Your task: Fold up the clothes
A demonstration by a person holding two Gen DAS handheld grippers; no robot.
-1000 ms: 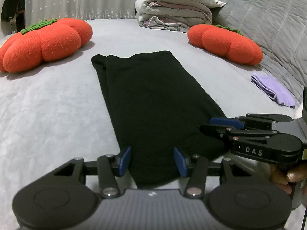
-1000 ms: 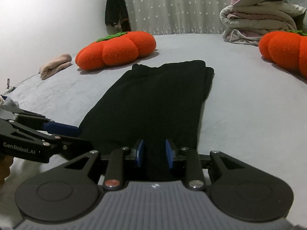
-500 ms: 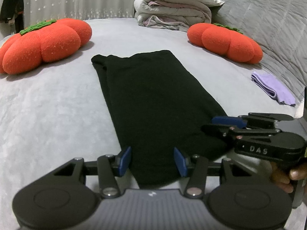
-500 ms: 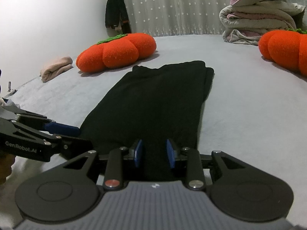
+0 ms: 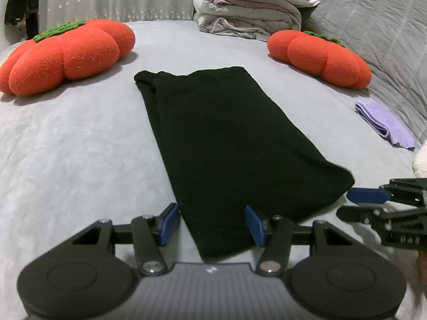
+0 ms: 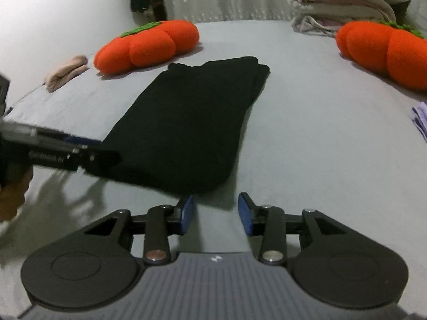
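Here's the black garment (image 5: 226,144), folded into a long narrow strip and lying flat in the middle of the grey bed (image 5: 66,144), its far end pointing toward the curtain.

Left gripper (image 5: 212,224) sits low at the near end of the strip. Its jaws are easing wider, the 2 blue pads stand either side of the near left corner of the cloth, and neither pad presses on it; the cloth lies flat between them.

Over to the right gripper (image 6: 215,210): jaws opening too, and between the blue pads there is only bare grey sheet. The garment's near edge lies just beyond the fingertips, not between them. In the left wrist view that gripper shows at the right edge, blurred, just off the garment's near right corner.

In the right wrist view the left gripper comes in from the left side, blurred, with a hand (image 6: 12,197) partly visible beneath it.

Around the bed: 2 orange pumpkin cushions, 1 at far left (image 5: 64,53) and 1 at far right (image 5: 320,56), both well apart from the garment. A pile of folded bedding (image 5: 250,13) sits at the back. A folded lilac cloth (image 5: 384,125) lies at the right side, a rolled beige cloth (image 6: 65,72) at the far left edge.
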